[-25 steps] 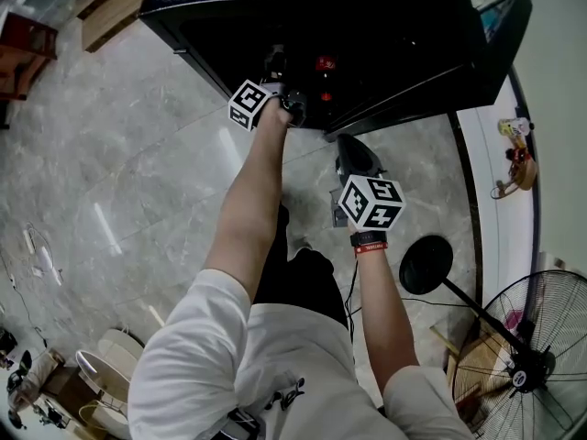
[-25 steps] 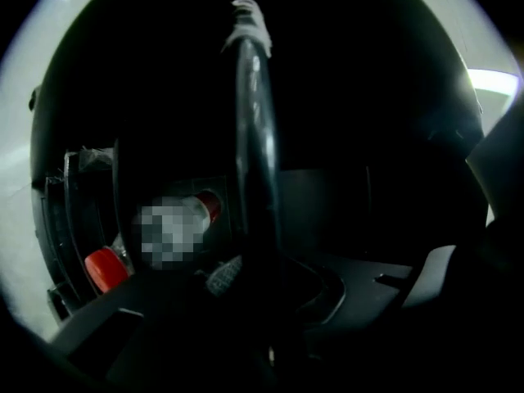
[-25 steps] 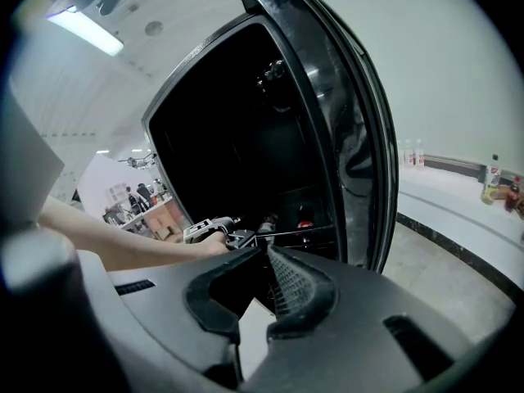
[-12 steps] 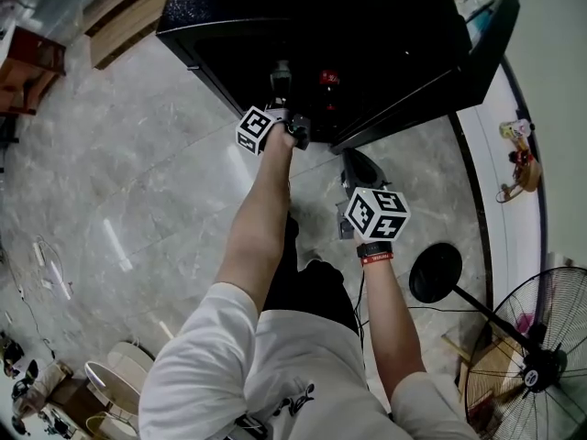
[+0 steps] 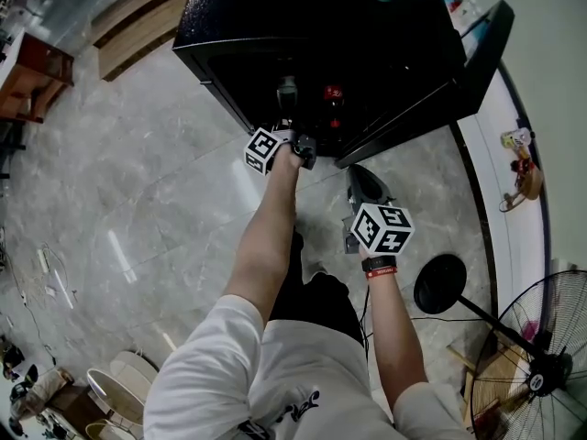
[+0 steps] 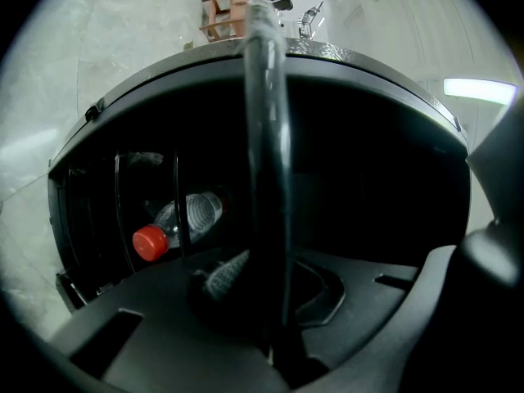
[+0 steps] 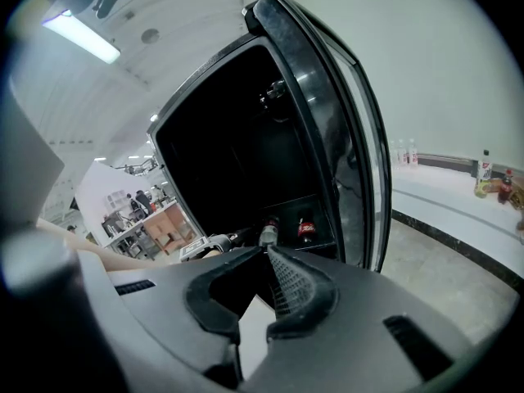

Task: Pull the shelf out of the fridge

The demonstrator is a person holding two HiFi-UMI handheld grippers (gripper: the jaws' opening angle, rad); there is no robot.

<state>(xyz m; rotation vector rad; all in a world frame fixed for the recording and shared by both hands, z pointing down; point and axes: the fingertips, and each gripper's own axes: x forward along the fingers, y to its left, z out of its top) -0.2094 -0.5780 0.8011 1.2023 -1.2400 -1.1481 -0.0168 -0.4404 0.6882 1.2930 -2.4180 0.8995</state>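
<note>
The black fridge point(image 5: 303, 26) stands with its door point(image 5: 459, 71) swung open to the right. My left gripper point(image 5: 292, 134) reaches into its dark lower part. In the left gripper view the shelf's dark front bar point(image 6: 264, 137) runs straight up between the jaws, and the left gripper point(image 6: 270, 334) is shut on it. Behind the bar lies a clear bottle with a red cap point(image 6: 151, 242). My right gripper point(image 5: 359, 174) hangs lower, outside the fridge near the door's foot. This right gripper point(image 7: 264, 256) is shut and holds nothing. Most of the shelf is lost in the dark.
Two bottles point(image 7: 304, 228) sit low inside the fridge. A standing fan point(image 5: 541, 374) with a round black base point(image 5: 440, 284) is at the lower right. A white ledge point(image 5: 495, 154) with small items runs along the right wall. Wooden furniture point(image 5: 27, 71) stands at the far left.
The head view has shifted, so the fridge sits lower in the picture. The left gripper has come slightly toward me from the fridge, still on the bar. The right gripper has kept its place.
</note>
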